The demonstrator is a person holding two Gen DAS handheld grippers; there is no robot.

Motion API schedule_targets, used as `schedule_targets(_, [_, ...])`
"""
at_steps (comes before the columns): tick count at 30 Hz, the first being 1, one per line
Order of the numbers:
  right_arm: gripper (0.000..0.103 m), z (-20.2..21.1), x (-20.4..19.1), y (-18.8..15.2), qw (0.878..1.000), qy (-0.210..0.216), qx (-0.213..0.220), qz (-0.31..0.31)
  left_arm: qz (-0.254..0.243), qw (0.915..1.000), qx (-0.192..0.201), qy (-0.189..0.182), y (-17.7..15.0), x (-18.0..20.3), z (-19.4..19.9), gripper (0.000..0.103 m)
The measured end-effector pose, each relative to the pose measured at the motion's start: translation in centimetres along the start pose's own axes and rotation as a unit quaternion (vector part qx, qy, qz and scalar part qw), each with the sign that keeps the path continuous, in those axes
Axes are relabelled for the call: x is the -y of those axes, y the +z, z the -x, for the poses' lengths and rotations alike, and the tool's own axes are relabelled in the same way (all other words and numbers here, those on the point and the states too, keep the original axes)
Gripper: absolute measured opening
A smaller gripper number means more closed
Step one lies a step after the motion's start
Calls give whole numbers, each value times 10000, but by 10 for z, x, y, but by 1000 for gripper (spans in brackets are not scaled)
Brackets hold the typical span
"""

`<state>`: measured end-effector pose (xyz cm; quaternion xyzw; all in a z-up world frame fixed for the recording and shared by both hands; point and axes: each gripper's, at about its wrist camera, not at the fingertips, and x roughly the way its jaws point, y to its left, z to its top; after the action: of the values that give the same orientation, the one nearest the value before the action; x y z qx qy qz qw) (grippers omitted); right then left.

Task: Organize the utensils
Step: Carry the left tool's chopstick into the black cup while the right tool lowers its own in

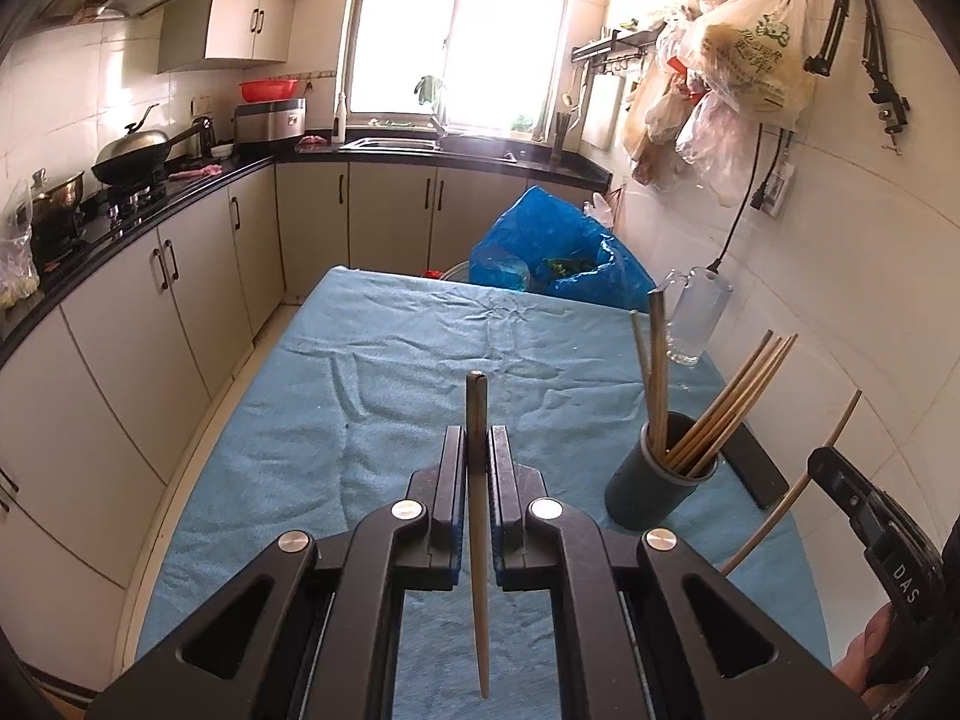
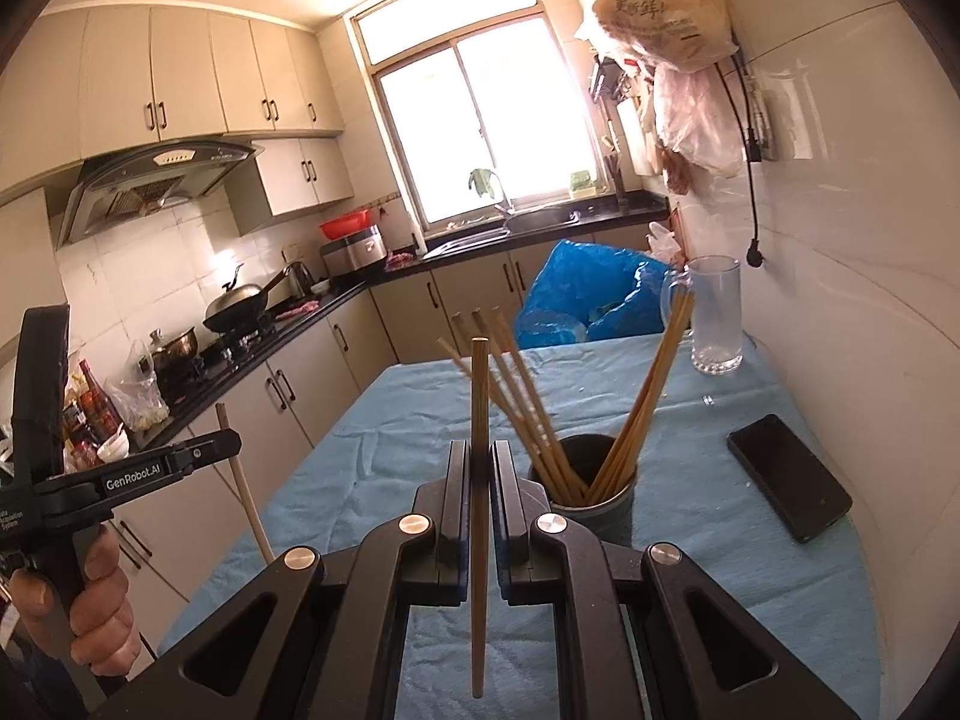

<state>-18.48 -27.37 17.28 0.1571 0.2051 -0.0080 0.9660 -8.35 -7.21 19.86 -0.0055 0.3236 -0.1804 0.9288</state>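
The left hand-held gripper (image 1: 477, 450) is pressed together on a single wooden chopstick (image 1: 477, 516), pinching it near the middle so the blunt end stands above the pads and the thin tip hangs below. That chopstick looks light, stiff and smooth; a mid-length pinch keeps it from swinging, though a round shaft could roll or slip between flat pads if the grip eases.

To its right on the blue-clothed desk (image 1: 372, 372) stands the dark cylindrical holder (image 1: 654, 486), already carrying a fan of chopsticks (image 1: 735, 396) that lean against its rim. The holder seems light too, so a careless push with a chopstick tip could likely tip it.

Further right, the right hand-held gripper (image 2: 479, 468) is likewise clamped on its own chopstick (image 2: 478, 480), again held mid-shaft and nearly upright, just this side of the holder. Beyond and to the right lie a black phone (image 2: 789, 477) flat on the cloth and a glass mug (image 2: 714, 315) near the wall, both well apart from the holder.
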Motion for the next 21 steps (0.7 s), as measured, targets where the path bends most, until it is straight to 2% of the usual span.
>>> schedule_targets(21, [7, 41, 31, 25, 9976, -302, 560, -277, -299, 9989, 133, -344, 25, 36, 10, 6])
